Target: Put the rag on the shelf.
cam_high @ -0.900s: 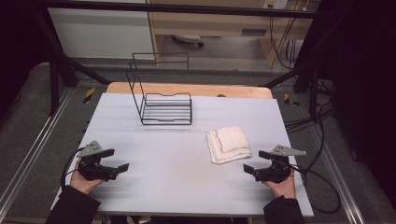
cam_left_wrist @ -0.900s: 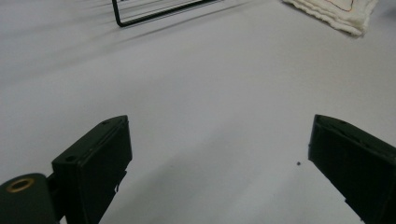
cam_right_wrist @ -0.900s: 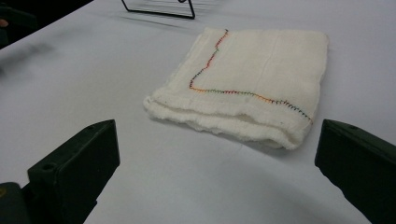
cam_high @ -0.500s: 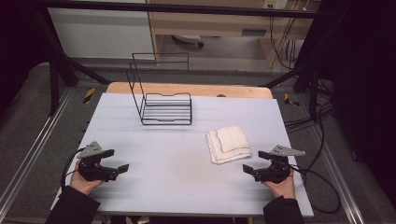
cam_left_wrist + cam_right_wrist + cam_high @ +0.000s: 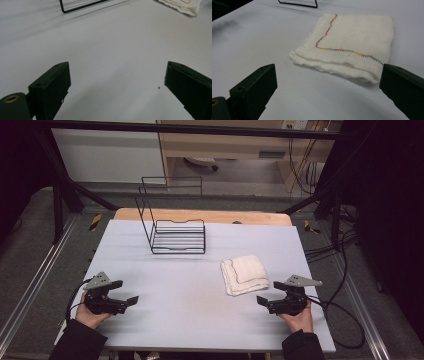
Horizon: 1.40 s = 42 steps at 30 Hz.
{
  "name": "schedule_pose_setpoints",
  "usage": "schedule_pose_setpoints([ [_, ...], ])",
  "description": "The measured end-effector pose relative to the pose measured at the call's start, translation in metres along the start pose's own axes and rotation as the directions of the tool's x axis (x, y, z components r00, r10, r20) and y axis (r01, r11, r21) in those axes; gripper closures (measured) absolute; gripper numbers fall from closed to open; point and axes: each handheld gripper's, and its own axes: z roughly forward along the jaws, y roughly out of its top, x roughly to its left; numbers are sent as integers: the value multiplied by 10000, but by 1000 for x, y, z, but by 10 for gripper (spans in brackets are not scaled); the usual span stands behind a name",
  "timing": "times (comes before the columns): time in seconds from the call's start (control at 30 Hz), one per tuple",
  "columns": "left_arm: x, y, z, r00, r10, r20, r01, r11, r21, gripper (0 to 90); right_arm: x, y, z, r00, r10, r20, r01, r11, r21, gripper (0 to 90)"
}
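Black jaws spread wide at the bottom of the right gripper view, nothing between them: the right hand-held gripper point(image 5: 263, 301) sits low at the lower right of the high view, gaping over bare tabletop point(image 5: 190, 295). Same story at the lower left, where the left hand-held gripper point(image 5: 131, 299) rests low with its jaws apart, gripping nothing, and its own view has plain pale surface between the two black pads.

Just beyond the right hand-held gripper lies the folded white cloth point(image 5: 352, 42), flat on the tabletop, right of centre in the high view. In the right gripper view its thick layered edge faces the jaws, near but not touching, and a line of coloured stitching runs across the top layer. The left gripper view catches a corner of it at the upper right.

Farther back, left of centre in the high view, stands a black wire rack point(image 5: 172, 230), well apart from the cloth.
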Motion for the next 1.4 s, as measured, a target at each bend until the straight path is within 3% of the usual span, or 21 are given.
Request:
schedule_pose_setpoints([
  [0.23,-1,0,0,9999,-76,-105,76,10000,-43,67,13,8,12,9996,-248,116,247,9996,130,83],
  [0.47,-1,0,1,9999,-45,-141,45,10000,33,69,32,17,32,9950,-939,326,917,9938,625,198],
  [0.77,-1,0,0,9998,-62,-186,63,10000,58,73,48,28,60,9906,-1368,35,1354,9836,1188,375],
  [0.83,-1,0,1,9998,-50,-190,51,10000,68,74,50,28,67,9868,-1616,62,1593,9779,1358,400],
  [0.93,-1,0,1,9998,-58,-196,59,10000,66,75,51,29,77,9886,-1506,-11,1490,9771,1521,418],
  [1.13,-1,0,0,9998,-55,-200,56,10000,42,77,55,28,94,9814,-1913,158,1849,9642,1900,442],
  [1.4,-1,0,0,9998,-56,-211,57,10000,62,79,55,25,96,9678,-2481,425,2356,9523,1942,543],
])
